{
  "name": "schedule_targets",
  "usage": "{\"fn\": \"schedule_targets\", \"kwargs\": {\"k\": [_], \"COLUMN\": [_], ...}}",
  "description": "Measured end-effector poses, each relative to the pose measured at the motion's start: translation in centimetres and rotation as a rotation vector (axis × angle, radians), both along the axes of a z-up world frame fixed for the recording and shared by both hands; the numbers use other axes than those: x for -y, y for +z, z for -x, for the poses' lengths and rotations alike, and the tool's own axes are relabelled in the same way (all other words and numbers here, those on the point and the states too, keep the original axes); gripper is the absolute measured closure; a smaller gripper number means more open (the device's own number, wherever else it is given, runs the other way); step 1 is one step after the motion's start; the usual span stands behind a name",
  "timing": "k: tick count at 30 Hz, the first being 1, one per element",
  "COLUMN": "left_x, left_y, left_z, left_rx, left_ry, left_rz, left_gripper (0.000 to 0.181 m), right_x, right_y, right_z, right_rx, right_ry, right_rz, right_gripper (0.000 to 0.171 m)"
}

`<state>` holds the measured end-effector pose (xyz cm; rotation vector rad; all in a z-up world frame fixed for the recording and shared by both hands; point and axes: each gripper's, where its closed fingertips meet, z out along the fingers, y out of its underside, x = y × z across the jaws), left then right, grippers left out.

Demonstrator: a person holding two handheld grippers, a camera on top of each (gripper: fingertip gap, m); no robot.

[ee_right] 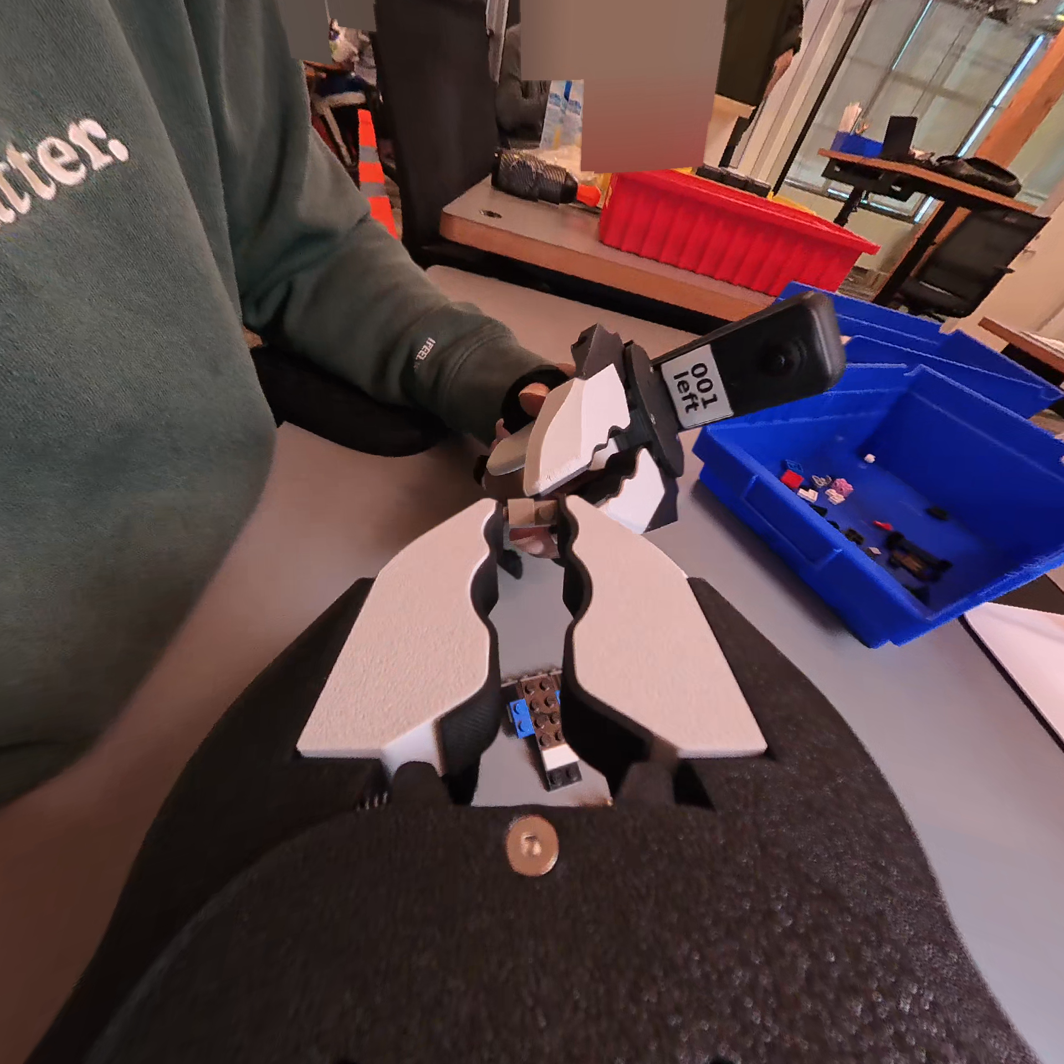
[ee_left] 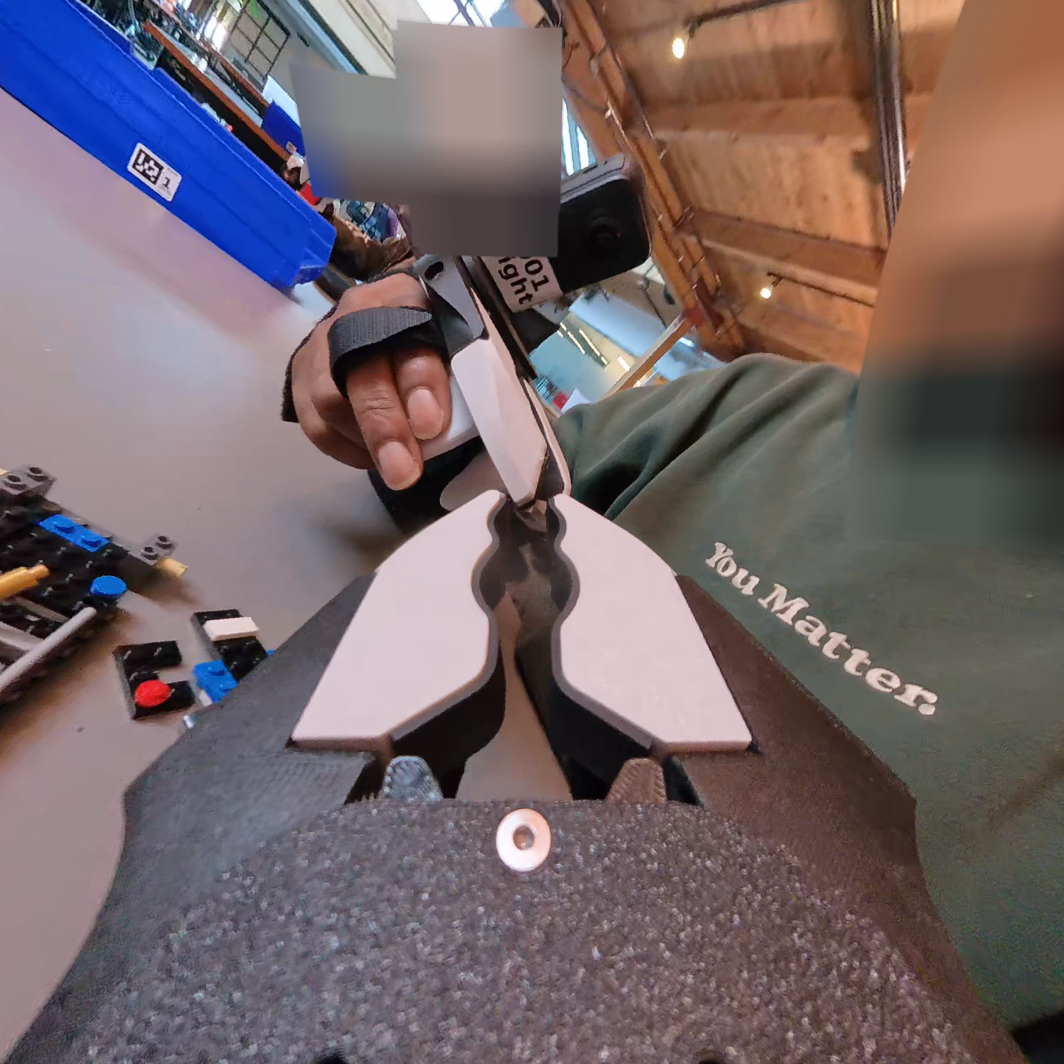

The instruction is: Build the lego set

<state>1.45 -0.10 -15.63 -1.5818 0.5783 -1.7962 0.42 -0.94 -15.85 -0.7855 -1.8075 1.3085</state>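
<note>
You are holding a small brick assembly between both grippers, above the table.

Your right gripper is pinching its grey-and-brown end; your left gripper is meeting it at the tips, jaws nearly together, grip unclear. More bricks are lying loose on the table, others in the blue bin.
</note>
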Motion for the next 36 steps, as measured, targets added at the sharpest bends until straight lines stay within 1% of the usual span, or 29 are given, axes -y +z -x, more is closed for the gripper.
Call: {"fn": "schedule_targets", "kwargs": {"k": [3,6,9,12,16,18,27,30,36], "left_x": [-0.5,-1.9,-3.2,-4.2,-4.8,-4.7,-4.6,-4.4,-4.7], "left_y": [0.2,0.2,0.8,1.0,0.7,0.7,0.8,0.8,-0.9], "left_z": [0.2,1.0,2.5,3.6,3.9,3.7,3.5,3.4,3.3], "left_rx": [0.016,0.002,0.049,0.044,0.017,0.011,-0.046,-0.081,-0.167], "left_ry": [0.065,0.222,0.374,0.483,0.549,0.545,0.587,0.582,0.556], "left_rz": [0.017,0.024,0.023,-0.001,-0.027,-0.034,-0.147,-0.184,-0.113], "left_gripper": [0.171,0.173,0.173,0.173,0.173,0.173,0.173,0.173,0.174], "right_x": [-0.6,-2.2,-3.7,-4.6,-4.7,-4.8,-4.7,-4.7,-5.4], "right_y": [0.1,0.2,-0.3,-0.4,-0.2,0.0,-0.2,-0.4,-2.1], "right_z": [0.3,1.0,1.5,2.3,3.0,3.2,3.1,2.9,2.8], "right_rx": [0.007,0.018,0.051,0.064,0.048,0.041,0.098,0.095,0.088], "right_ry": [-0.041,-0.141,-0.214,-0.283,-0.325,-0.347,-0.332,-0.339,-0.437], "right_rz": [0.017,0.047,0.084,0.138,0.171,0.170,0.247,0.170,-0.258], "right_gripper": [0.153,0.150,0.146,0.146,0.153,0.159,0.162,0.163,0.164]}}
